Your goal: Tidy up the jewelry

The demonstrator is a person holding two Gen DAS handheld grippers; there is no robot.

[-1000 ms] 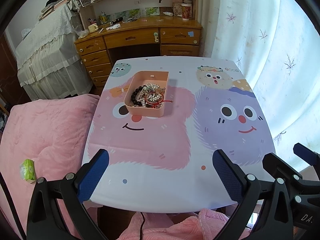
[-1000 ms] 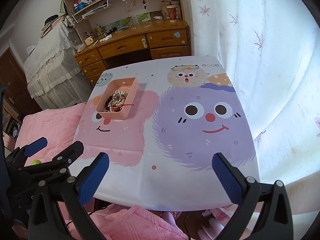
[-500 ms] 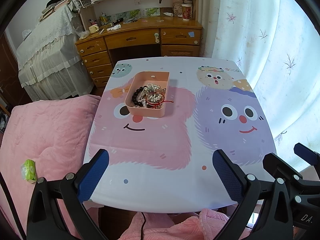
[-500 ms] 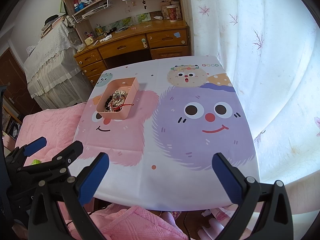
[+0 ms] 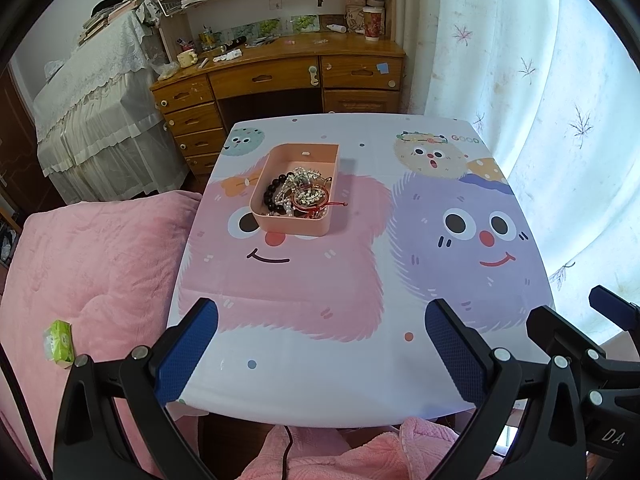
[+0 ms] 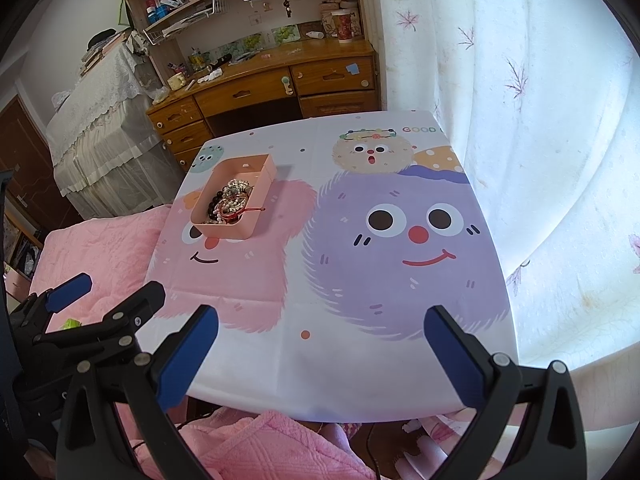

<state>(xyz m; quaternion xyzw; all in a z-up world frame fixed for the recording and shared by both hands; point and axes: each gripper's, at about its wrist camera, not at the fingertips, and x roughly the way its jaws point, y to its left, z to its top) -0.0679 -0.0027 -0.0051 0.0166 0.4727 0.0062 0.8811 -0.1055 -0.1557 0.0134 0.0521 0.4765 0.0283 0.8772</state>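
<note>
On the bed beside the table (image 5: pixel 280 380), a green packet (image 5: pixel 59 340), clearer from the left tool's (image 5: pixel 320 344) view; both tools wide, empty.

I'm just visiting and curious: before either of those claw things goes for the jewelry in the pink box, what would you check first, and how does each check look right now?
1. Left gripper open and holding nothing: ok.
2. Right gripper open and holding nothing: ok.
3. Pink box sitting flat on the tablecloth, away from the edges: ok.
4. Path from both grippers to the box free of other things: ok.
5. Jewelry separate enough to lift one piece: not ok; the black beads, pearly strands and red cord lie piled together.
6. Red cord inside the box: not ok; its end hangs over the rim.
</note>
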